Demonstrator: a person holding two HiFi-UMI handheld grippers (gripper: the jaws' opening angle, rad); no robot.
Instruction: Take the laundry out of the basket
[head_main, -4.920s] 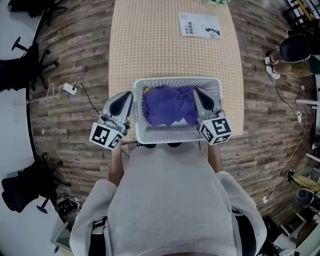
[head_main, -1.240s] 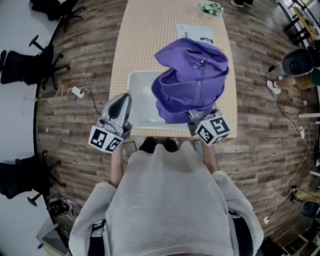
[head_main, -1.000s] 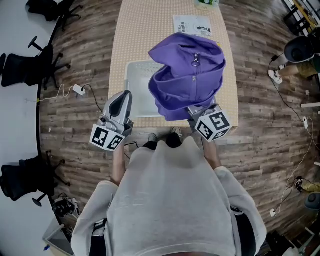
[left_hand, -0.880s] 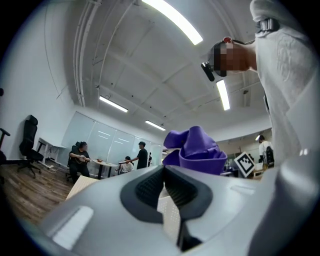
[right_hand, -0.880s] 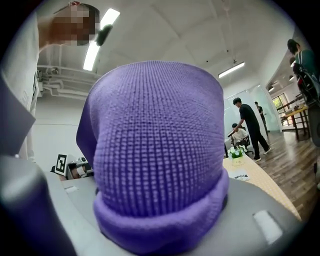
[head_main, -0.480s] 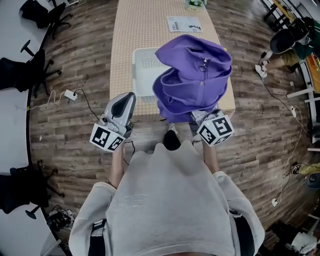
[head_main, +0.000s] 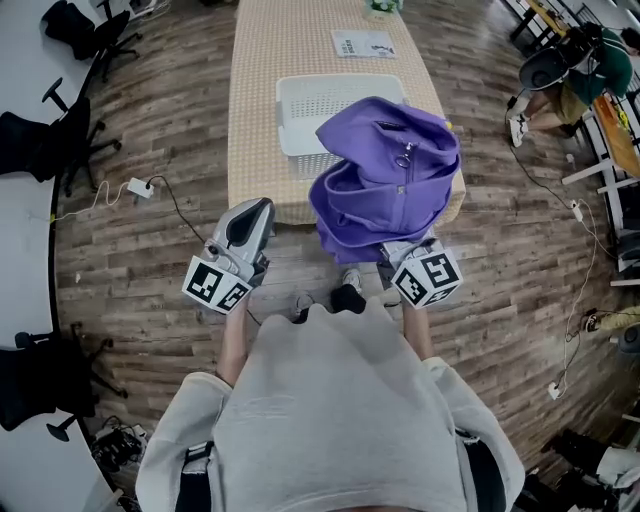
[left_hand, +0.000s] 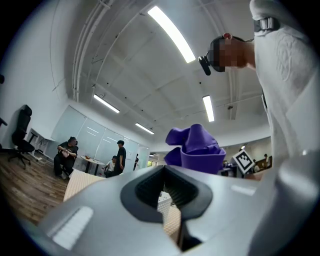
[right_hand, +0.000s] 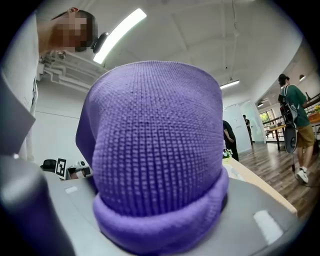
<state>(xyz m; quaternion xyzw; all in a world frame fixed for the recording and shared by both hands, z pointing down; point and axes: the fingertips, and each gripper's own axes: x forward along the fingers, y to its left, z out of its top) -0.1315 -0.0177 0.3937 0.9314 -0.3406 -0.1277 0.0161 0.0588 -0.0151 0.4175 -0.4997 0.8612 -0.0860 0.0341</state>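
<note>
A purple zip hoodie (head_main: 385, 175) hangs bunched in the air over the near end of the table, with my right gripper (head_main: 403, 250) shut on its lower edge. In the right gripper view the purple knit (right_hand: 155, 150) fills the space between the jaws of the right gripper (right_hand: 160, 222). The white laundry basket (head_main: 325, 100) stands on the beige table (head_main: 255, 110) beyond the hoodie, which hides its near right corner. My left gripper (head_main: 252, 212) is held out left of the hoodie, short of the table's edge, shut and holding nothing. The left gripper (left_hand: 167, 200) view looks up at the hoodie (left_hand: 197, 150).
A printed sheet (head_main: 362, 43) and a small plant (head_main: 378, 5) lie at the table's far end. Office chairs (head_main: 60, 150) and a power strip with cable (head_main: 140, 188) are on the wooden floor at left. A person (head_main: 590, 60) is at the far right, others (left_hand: 67, 152) sit further off.
The hoodie was in the basket, then lifted out. Over the last second the person has stepped back, so basket and table lie farther ahead; the hoodie stays in the right gripper.
</note>
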